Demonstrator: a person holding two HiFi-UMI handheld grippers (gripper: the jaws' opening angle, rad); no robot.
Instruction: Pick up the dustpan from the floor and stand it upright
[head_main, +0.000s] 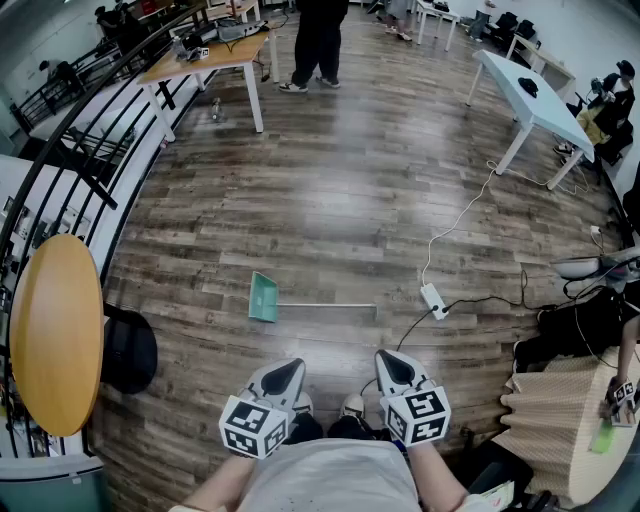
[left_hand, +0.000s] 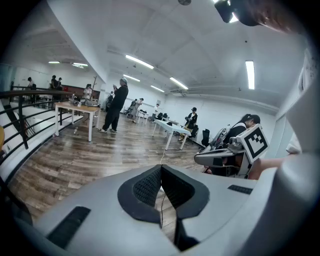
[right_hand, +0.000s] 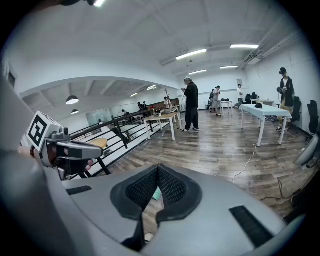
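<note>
A teal dustpan (head_main: 263, 297) lies flat on the wooden floor, its long pale handle (head_main: 330, 305) pointing right. Both grippers are held close to my body, well short of it and apart from it. My left gripper (head_main: 287, 369) is shut with nothing between its jaws, and its tips meet in the left gripper view (left_hand: 161, 168). My right gripper (head_main: 393, 362) is also shut and empty, with its tips together in the right gripper view (right_hand: 158, 168). A sliver of the teal dustpan (right_hand: 156, 194) shows through the gap below the right gripper's tips.
A round wooden table (head_main: 55, 330) and a black stool (head_main: 128, 350) stand at the left by a black railing (head_main: 90, 120). A power strip (head_main: 434, 300) with cables lies right of the handle. A beige pleated object (head_main: 550, 420) sits at the right. White tables (head_main: 530, 95) and a standing person (head_main: 318, 45) are far off.
</note>
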